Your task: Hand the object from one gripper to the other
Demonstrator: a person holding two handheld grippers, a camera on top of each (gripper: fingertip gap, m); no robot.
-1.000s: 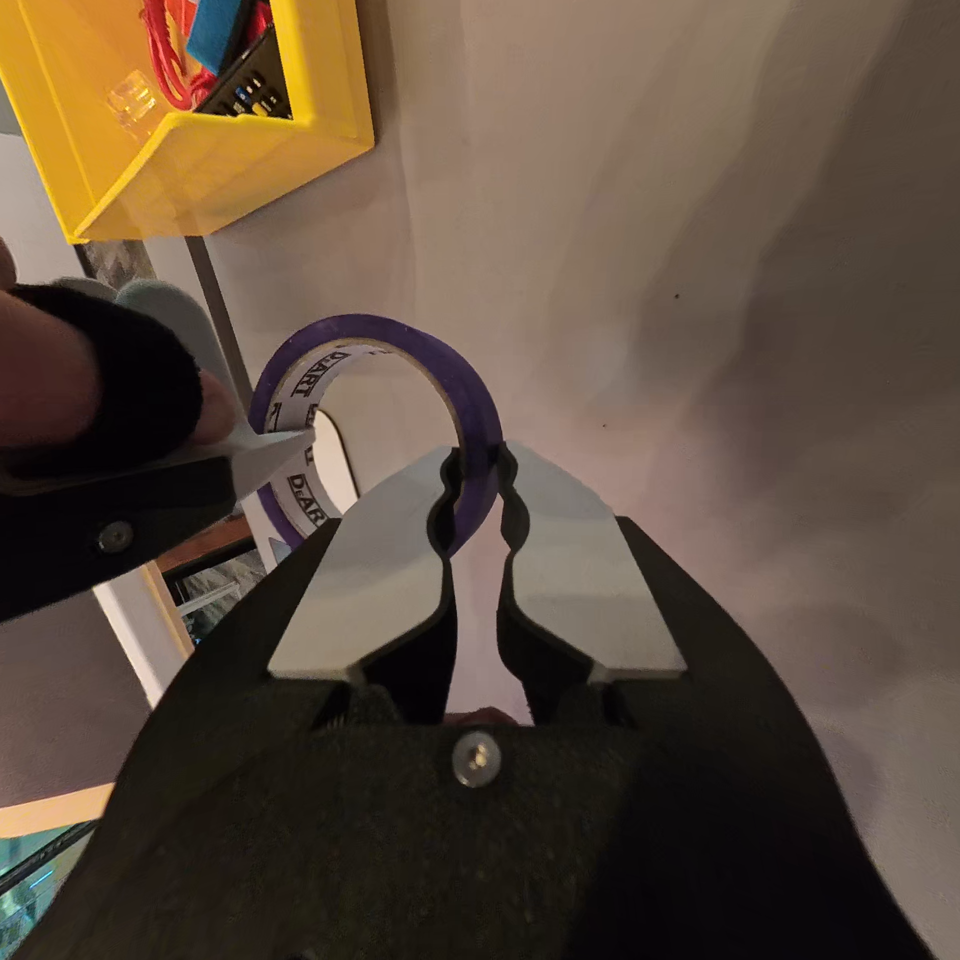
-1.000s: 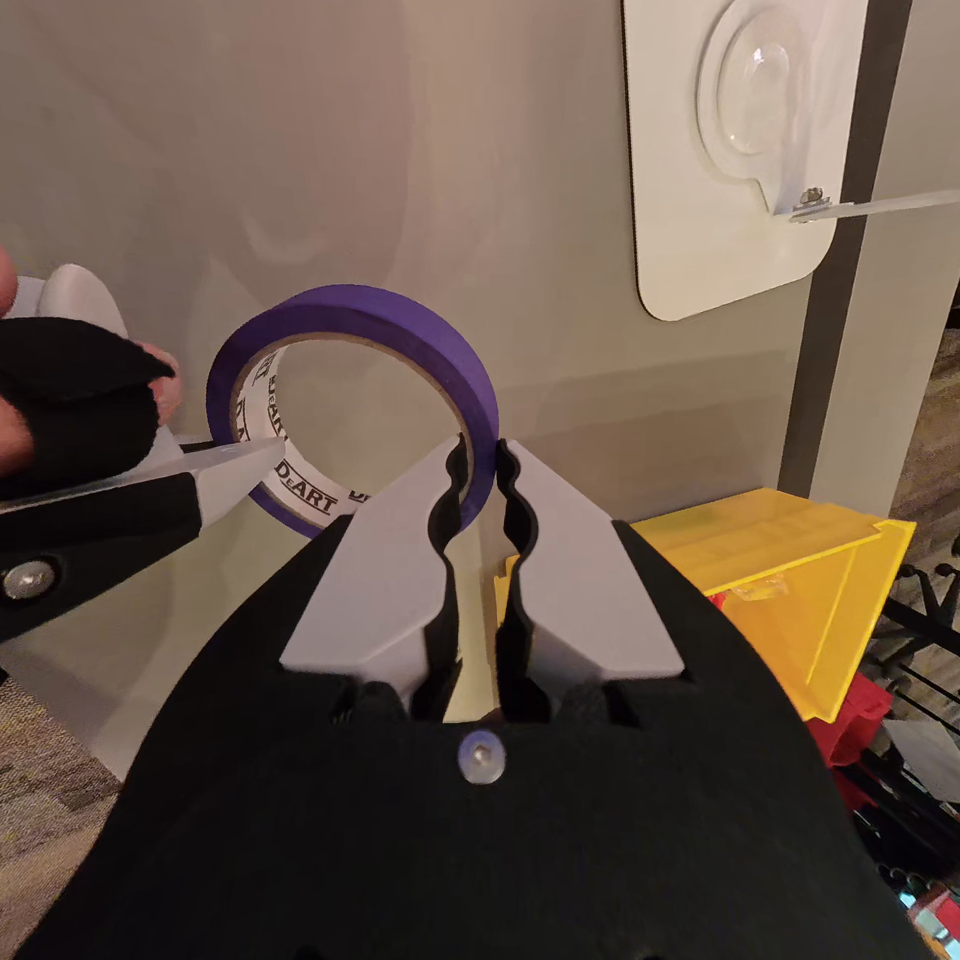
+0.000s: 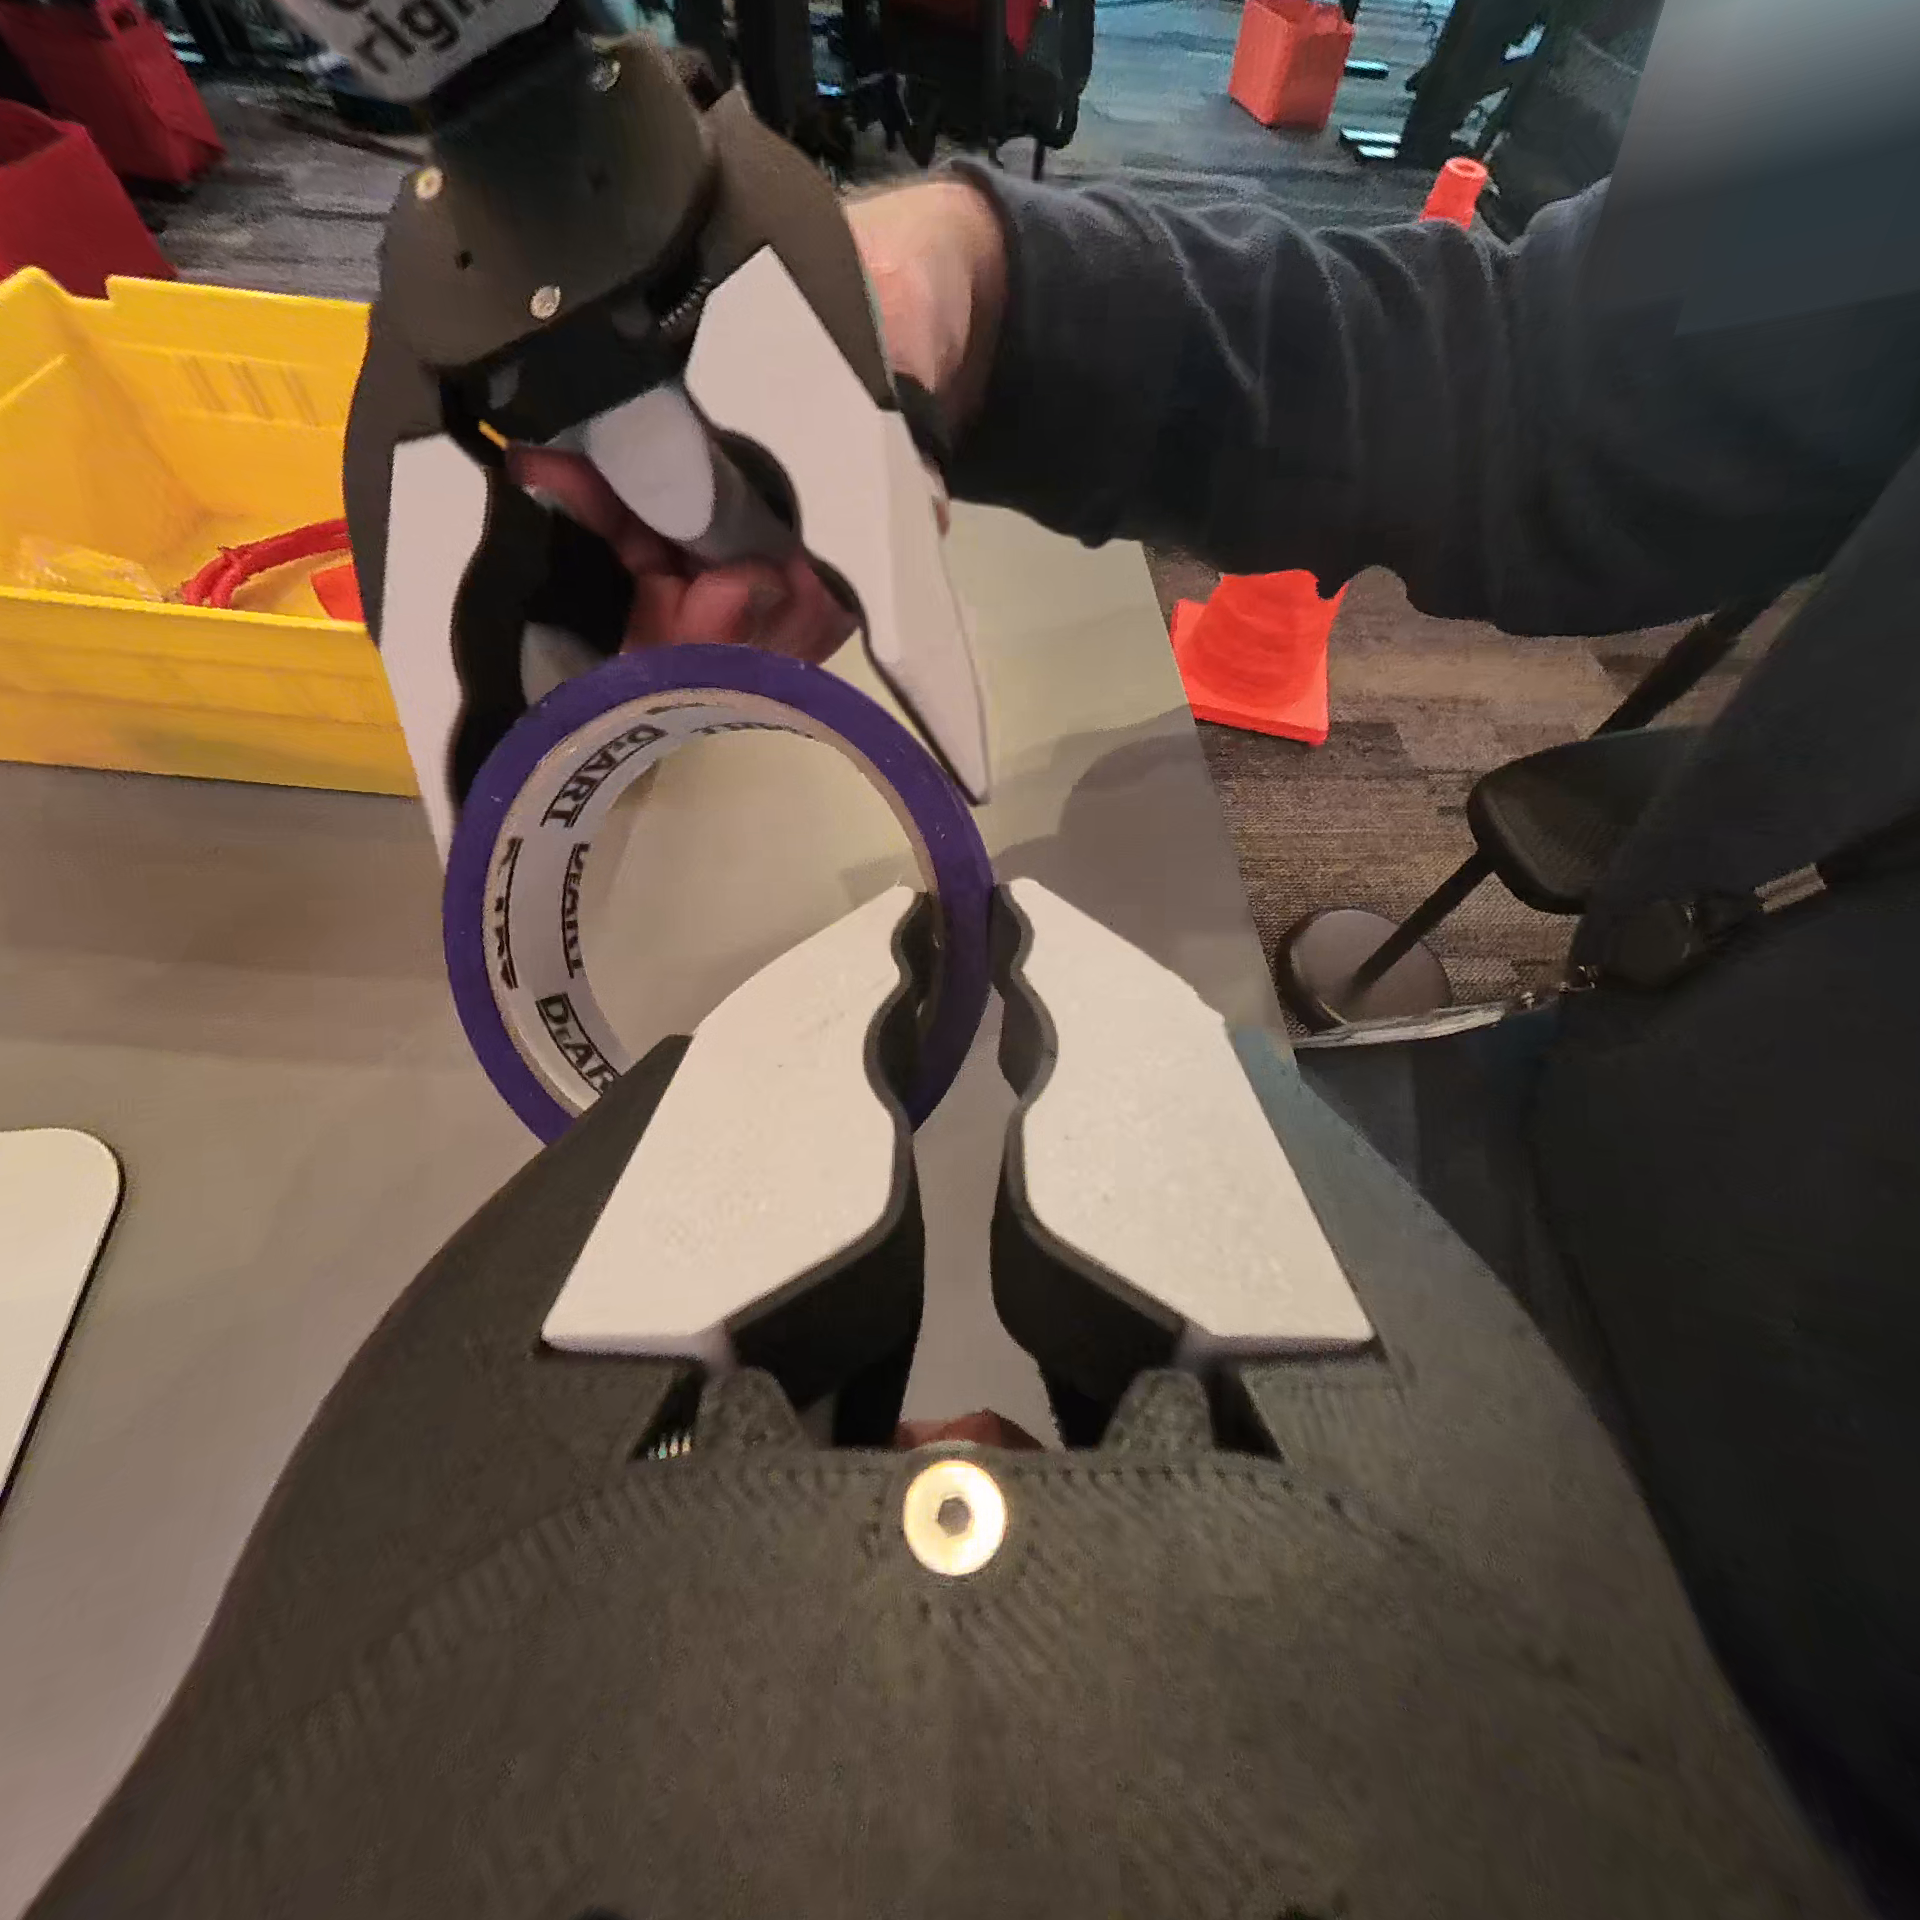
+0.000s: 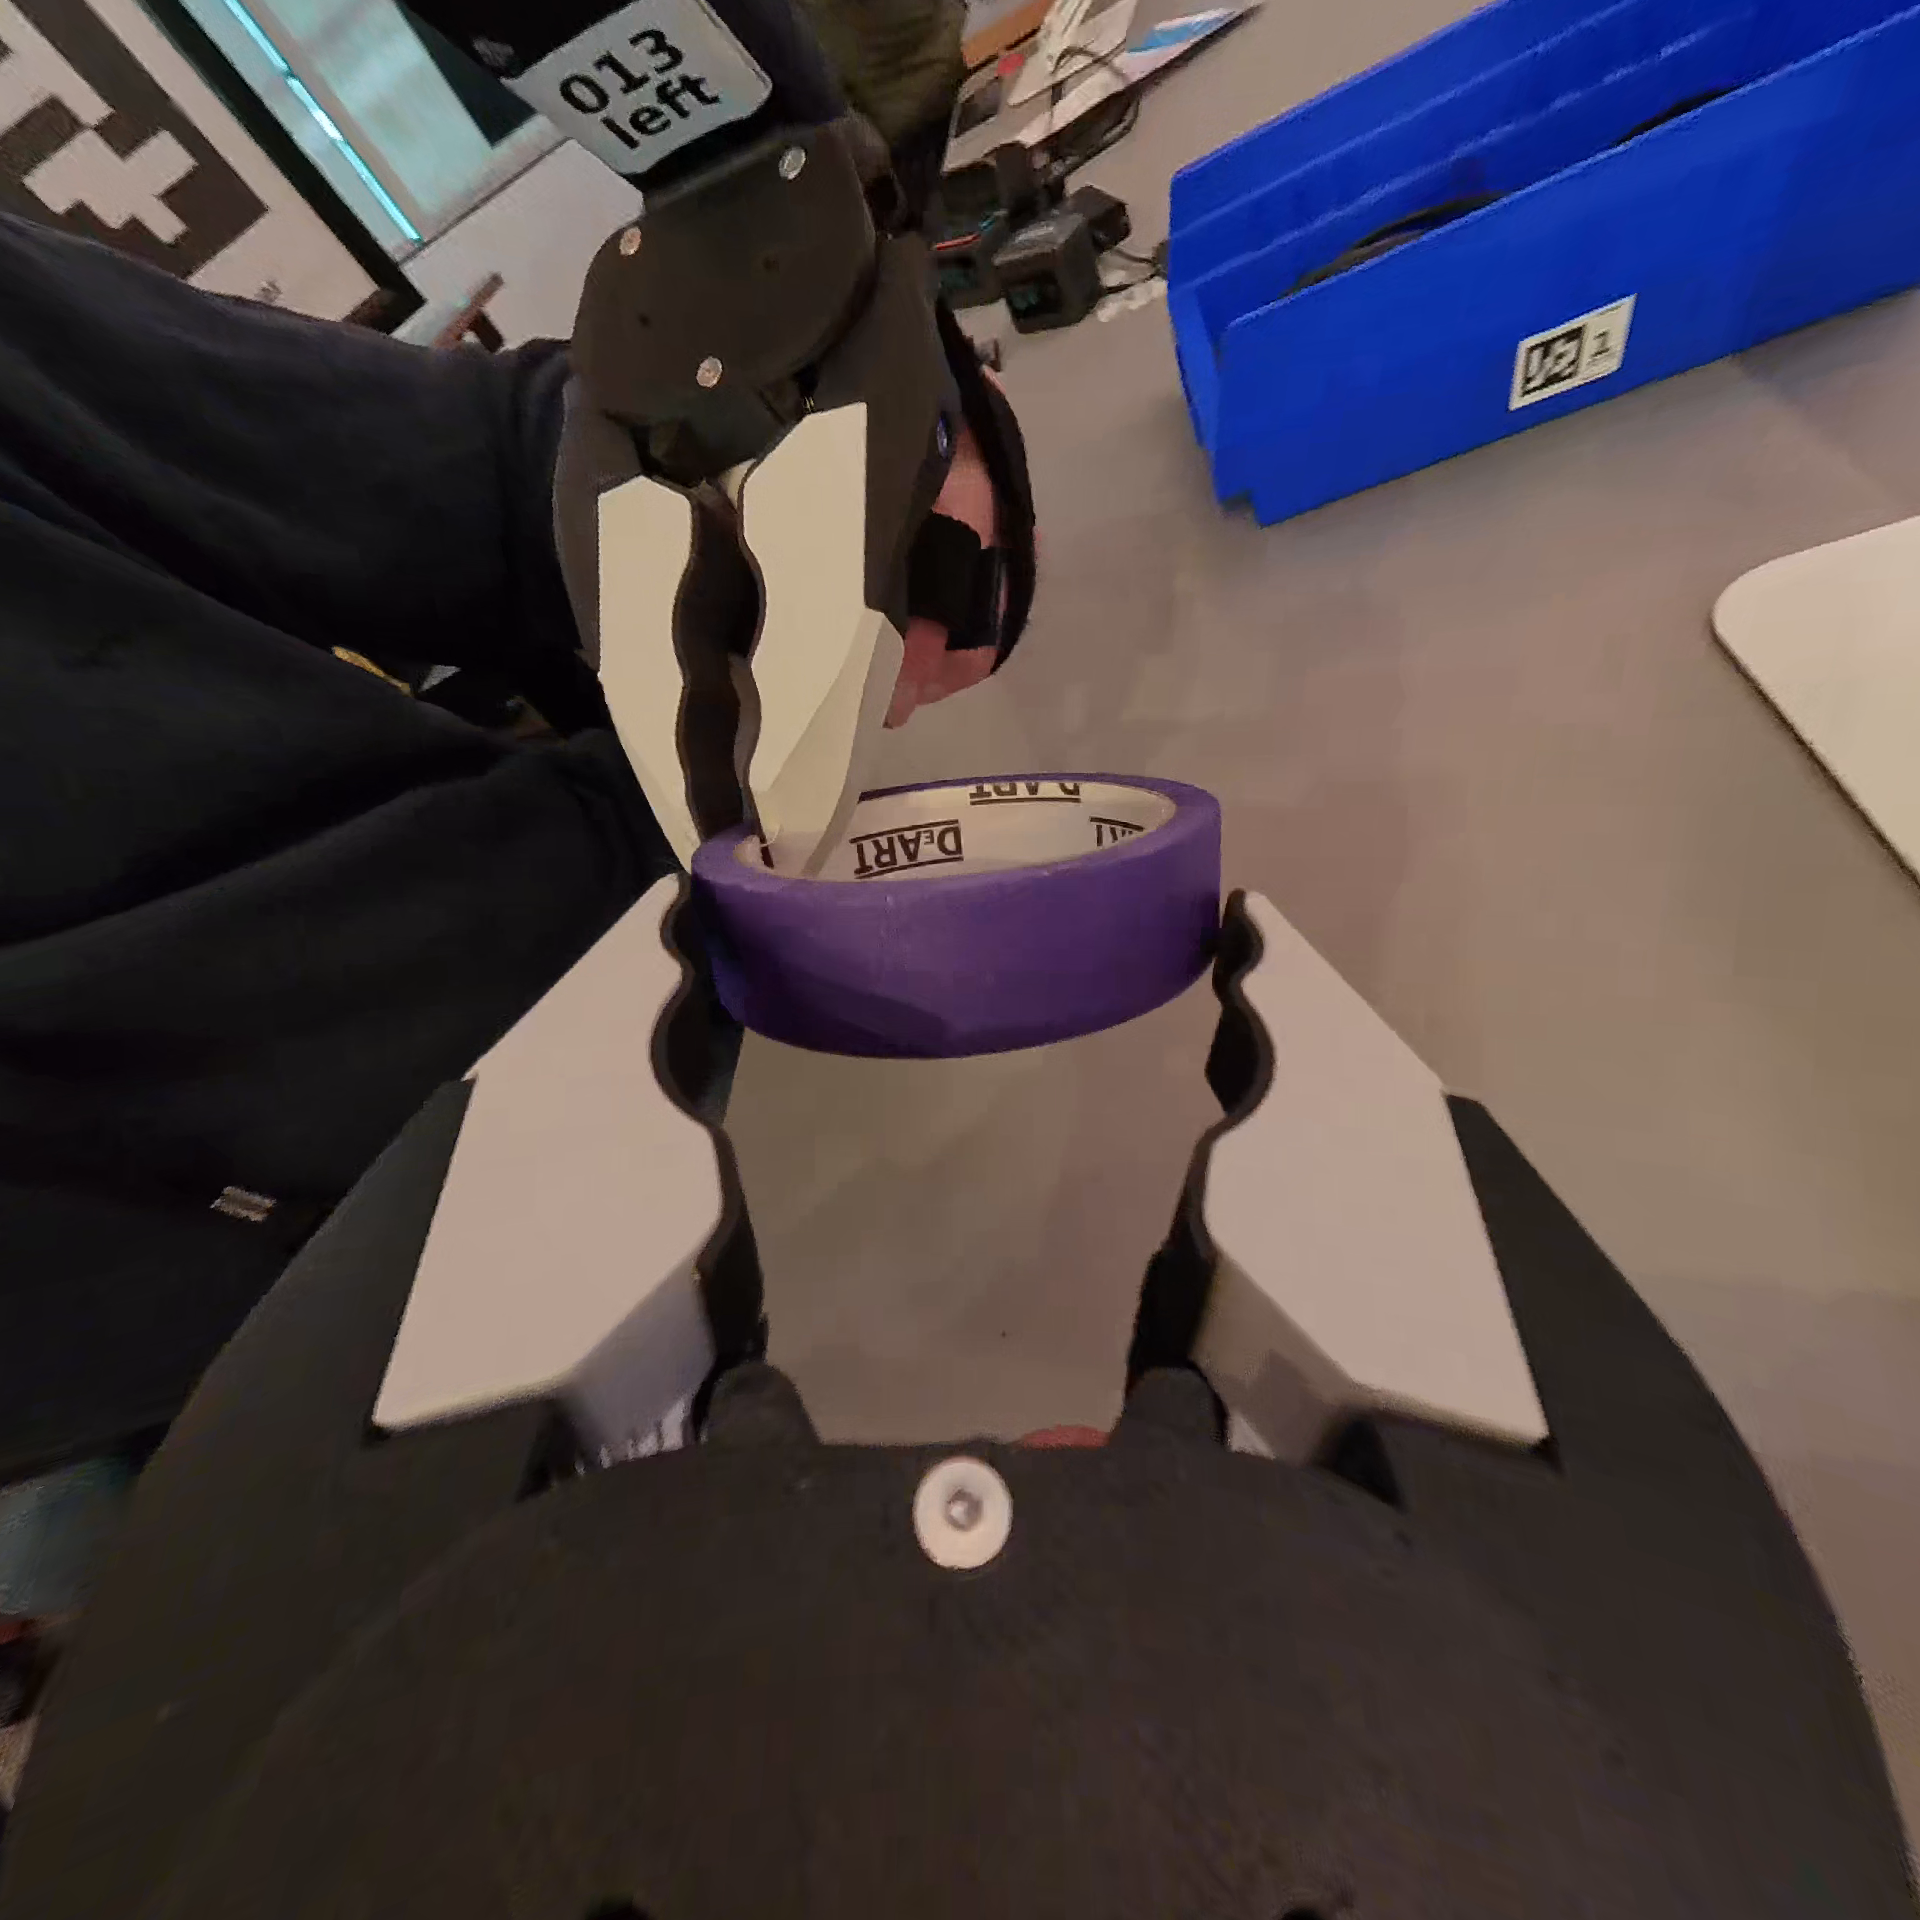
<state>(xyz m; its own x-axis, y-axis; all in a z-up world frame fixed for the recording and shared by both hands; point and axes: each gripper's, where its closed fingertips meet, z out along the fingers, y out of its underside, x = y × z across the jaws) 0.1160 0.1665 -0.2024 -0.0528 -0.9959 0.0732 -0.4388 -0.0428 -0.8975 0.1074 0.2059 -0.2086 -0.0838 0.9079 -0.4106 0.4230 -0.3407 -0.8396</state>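
We are gripping the purple tape roll (image 3: 717, 883) by its wall in the clenched left claw (image 3: 961, 914); our released right claw (image 4: 951, 914) is straddling its outer rim, fingers spread either side.

A roll of purple tape (image 3: 717, 883) with a white inner core printed in black is held in the air above a grey table (image 3: 208, 935), clear of its surface. In the left wrist view the roll is seen nearly face-on as an open ring, its near right wall clamped between the fingertips of the left gripper (image 3: 961, 925). In the right wrist view the roll (image 4: 956, 935) is seen edge-on, its flat purple band lying level between the spread fingers of the right gripper (image 4: 956, 935), which flank its left and right sides.
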